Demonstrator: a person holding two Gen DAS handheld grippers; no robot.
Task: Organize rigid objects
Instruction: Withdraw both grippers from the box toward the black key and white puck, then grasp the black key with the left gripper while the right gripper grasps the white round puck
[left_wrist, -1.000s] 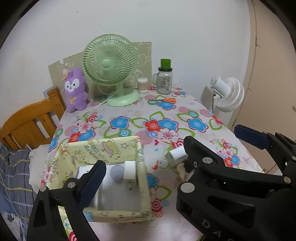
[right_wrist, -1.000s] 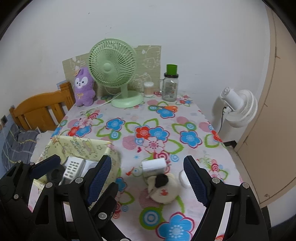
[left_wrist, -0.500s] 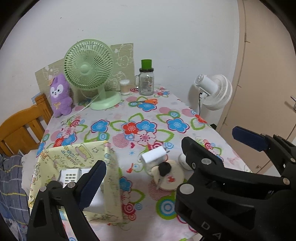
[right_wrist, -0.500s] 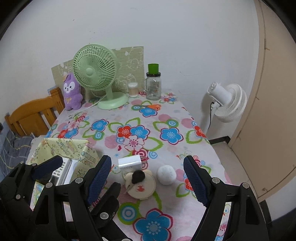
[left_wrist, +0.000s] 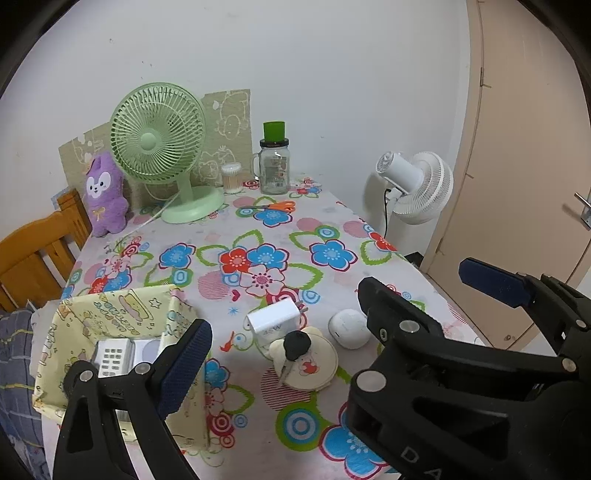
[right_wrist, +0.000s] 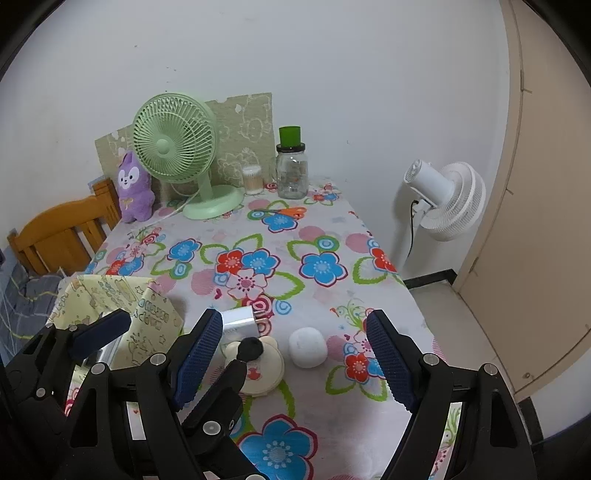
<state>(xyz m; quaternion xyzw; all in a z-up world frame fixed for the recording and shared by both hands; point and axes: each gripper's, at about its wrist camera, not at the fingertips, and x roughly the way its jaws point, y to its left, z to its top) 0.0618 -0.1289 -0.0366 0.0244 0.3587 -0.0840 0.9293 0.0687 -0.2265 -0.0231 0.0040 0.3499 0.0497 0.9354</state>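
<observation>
Two fans are being counted: one green desk fan (left_wrist: 159, 129) on the counter (left_wrist: 332, 229) and one white fan (left_wrist: 421, 192) standing beside it. One purple plush toy (left_wrist: 103, 195), one glass jar (left_wrist: 274, 166) with a green top, one small container of cotton swabs (left_wrist: 231, 178) and one pair of orange-handled scissors (left_wrist: 277, 206) are being seen. One yellow fabric box (left_wrist: 122, 314) is being shown, with one remote (left_wrist: 112, 356) inside. One white charger (left_wrist: 275, 320), one round white case (left_wrist: 349, 328), one cream round item (left_wrist: 310, 363) and one wooden chair (left_wrist: 33, 254) are being tallied.
</observation>
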